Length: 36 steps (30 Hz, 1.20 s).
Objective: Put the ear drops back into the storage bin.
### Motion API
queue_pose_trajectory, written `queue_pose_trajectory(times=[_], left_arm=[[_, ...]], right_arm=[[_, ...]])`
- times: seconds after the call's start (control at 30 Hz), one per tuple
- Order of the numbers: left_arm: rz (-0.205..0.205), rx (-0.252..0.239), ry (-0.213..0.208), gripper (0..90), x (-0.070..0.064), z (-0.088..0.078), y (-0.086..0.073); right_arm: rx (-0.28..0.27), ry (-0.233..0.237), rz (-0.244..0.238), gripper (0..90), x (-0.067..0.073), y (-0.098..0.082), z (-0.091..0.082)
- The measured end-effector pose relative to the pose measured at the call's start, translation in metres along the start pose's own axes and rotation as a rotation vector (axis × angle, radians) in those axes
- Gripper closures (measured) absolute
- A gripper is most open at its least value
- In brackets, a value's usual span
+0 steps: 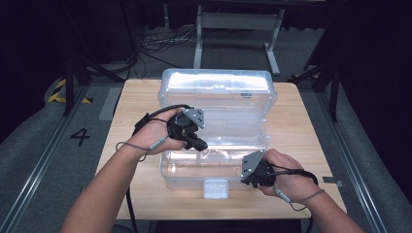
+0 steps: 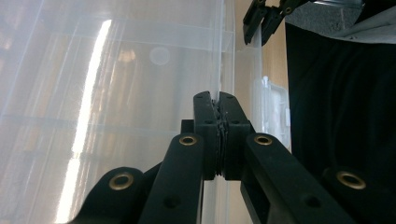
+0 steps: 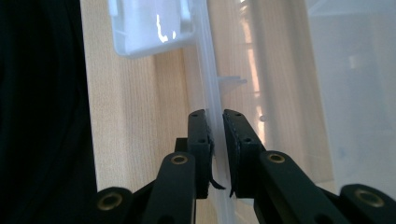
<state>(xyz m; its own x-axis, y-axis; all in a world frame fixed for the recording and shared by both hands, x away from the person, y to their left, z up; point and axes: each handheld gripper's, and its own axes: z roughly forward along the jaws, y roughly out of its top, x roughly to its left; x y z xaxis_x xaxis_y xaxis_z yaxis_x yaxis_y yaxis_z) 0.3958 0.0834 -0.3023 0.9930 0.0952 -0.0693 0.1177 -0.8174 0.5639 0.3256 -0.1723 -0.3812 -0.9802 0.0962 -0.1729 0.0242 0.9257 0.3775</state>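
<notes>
Clear plastic storage box (image 1: 216, 145) sits mid-counter (image 1: 301, 145), its lid (image 1: 218, 87) swung open and standing at the box's far side, the white latch (image 1: 216, 188) hanging on the box's near wall. Left gripper (image 1: 198, 144) is over the box's left part; in the left gripper view its fingers (image 2: 205, 121) are clenched on a thin clear wall edge (image 2: 219, 70). Right gripper (image 1: 248, 180) is at the box's near right corner; its fingers (image 3: 233, 140) straddle the near rim (image 3: 208, 84), pinching it by my reading, though a sliver of gap shows. Risks, as I judge them: thin slick plastic can slide out of either pinch; uneven pulls could twist or tip the light box; the open lid may drop forward onto the left gripper.
</notes>
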Motion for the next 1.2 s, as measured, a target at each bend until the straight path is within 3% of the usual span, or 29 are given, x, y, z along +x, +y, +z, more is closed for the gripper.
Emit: queue_pose_trajectory(times=[0.27,0.67,0.8,0.83,1.2], left_arm=[[-0.003,0.005,0.005,88.2,-0.001,0.000,0.000],[-0.010,0.000,0.017,87.9,-0.003,0.000,0.000],[-0.017,-0.003,0.008,87.8,-0.002,0.001,-0.001],[-0.014,-0.005,0.012,87.8,-0.002,0.001,-0.001],[-0.012,-0.017,0.031,88.2,-0.006,0.001,-0.003]], right_arm=[[-0.071,-0.012,-0.004,85.1,-0.001,0.002,-0.027],[-0.175,0.008,0.053,90.0,-0.007,-0.005,-0.046],[-0.236,0.008,0.089,90.0,-0.008,-0.007,-0.054],[-0.270,-0.001,0.102,90.0,-0.009,-0.009,-0.058],[-0.416,-0.079,0.217,90.0,-0.019,-0.022,-0.074]])
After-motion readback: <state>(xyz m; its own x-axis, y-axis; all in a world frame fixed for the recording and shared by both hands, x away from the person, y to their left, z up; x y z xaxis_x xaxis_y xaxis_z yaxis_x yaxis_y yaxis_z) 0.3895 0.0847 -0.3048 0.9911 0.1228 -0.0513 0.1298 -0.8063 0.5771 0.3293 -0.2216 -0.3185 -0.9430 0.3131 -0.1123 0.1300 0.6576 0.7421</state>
